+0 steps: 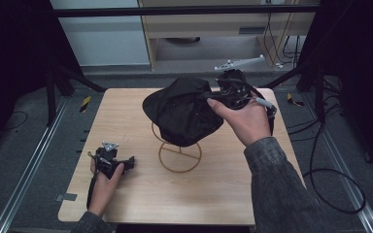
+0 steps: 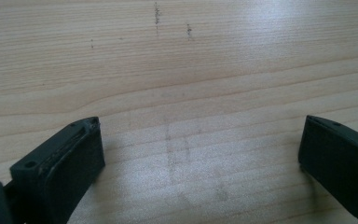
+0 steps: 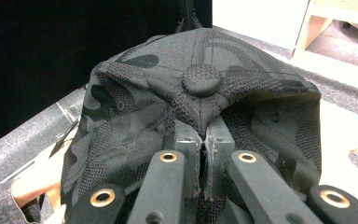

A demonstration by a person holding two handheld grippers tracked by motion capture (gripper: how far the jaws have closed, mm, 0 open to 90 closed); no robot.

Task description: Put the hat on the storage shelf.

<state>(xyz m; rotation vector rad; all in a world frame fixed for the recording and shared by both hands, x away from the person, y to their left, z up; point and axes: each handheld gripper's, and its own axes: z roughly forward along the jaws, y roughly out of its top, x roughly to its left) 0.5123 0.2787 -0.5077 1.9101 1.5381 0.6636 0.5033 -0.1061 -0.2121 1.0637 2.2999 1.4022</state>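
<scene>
High view: cap [image 1: 182,114] over wire stand [image 1: 180,156]

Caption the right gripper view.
Right hand-held gripper pinches the black cap just below its top button.

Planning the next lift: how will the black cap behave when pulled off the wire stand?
The black cap looks soft: its crown creases where the right gripper pinches it, so it will likely sag. It seems light. The thin wire stand might tip if fabric snags.
</scene>
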